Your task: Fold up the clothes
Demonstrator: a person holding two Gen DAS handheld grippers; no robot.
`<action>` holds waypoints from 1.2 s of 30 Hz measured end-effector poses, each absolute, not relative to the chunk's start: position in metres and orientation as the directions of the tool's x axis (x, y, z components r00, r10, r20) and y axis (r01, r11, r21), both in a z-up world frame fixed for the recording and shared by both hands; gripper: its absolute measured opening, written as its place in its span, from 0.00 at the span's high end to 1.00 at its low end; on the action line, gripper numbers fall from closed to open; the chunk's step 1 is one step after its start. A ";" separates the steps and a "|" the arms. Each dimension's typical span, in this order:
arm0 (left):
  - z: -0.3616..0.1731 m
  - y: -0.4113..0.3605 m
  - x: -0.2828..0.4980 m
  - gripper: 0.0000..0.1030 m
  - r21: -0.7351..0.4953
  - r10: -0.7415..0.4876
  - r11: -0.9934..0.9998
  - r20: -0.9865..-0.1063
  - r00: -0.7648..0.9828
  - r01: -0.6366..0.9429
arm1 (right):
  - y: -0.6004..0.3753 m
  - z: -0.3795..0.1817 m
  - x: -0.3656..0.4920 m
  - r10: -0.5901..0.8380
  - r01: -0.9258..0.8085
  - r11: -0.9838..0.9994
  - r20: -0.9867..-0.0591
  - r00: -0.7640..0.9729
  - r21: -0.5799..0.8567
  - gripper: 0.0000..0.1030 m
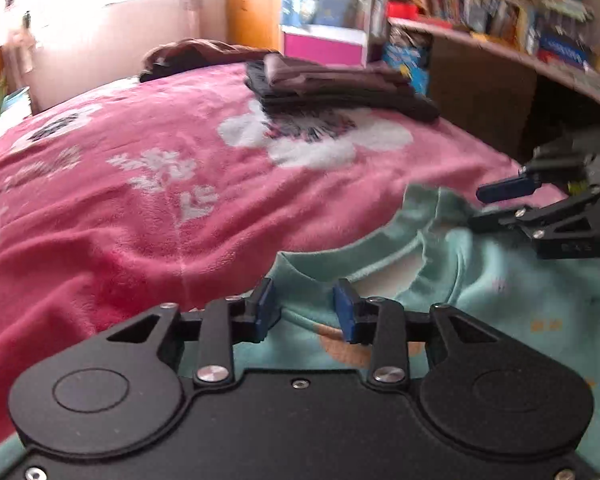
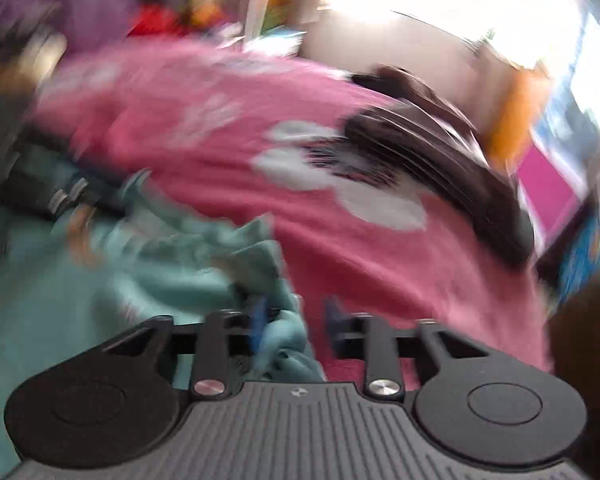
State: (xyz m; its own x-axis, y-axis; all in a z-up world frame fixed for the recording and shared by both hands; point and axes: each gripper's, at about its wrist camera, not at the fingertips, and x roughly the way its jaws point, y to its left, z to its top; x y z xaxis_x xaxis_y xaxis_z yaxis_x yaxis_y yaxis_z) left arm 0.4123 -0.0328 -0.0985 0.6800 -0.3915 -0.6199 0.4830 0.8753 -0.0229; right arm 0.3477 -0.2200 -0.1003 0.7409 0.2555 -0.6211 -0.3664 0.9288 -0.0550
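A pink flowered blanket [image 1: 148, 184] is seen spread over the bed, and near its far edge a stack of dark folded clothes [image 1: 336, 88] is set on a white flower. The mint-green garment [image 1: 480, 280] is laid at the bed's near right corner, its neckline toward the blanket's middle; over its near left part the left claw [image 1: 306, 310] is held with jaws parted and nothing between them. The right claw [image 2: 296, 322] is likewise parted at the garment's right edge, a bunched fold lying against its left pad, though blur prevents any grip from being judged.
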 end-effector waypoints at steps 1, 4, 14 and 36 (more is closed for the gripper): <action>-0.096 -0.030 0.412 0.67 -0.026 -0.388 0.882 -0.604 0.696 0.470 | -0.219 -0.095 0.342 0.264 -0.377 0.923 -0.593 0.761 -0.073 0.69; -0.083 -0.018 0.413 0.67 -0.167 -0.502 0.846 -0.573 0.648 0.507 | -0.210 -0.084 0.329 0.376 -0.484 0.873 -0.548 0.748 -0.062 0.71; -0.064 -0.023 0.397 0.58 -0.104 -0.437 0.882 -0.551 0.711 0.460 | -0.254 -0.048 0.357 0.333 -0.331 0.937 -0.560 0.759 0.110 0.86; -0.049 0.107 0.155 0.45 -0.402 -0.262 0.915 -0.582 0.770 0.007 | -0.292 -0.118 0.086 0.346 -0.080 0.901 -0.594 0.726 0.427 0.45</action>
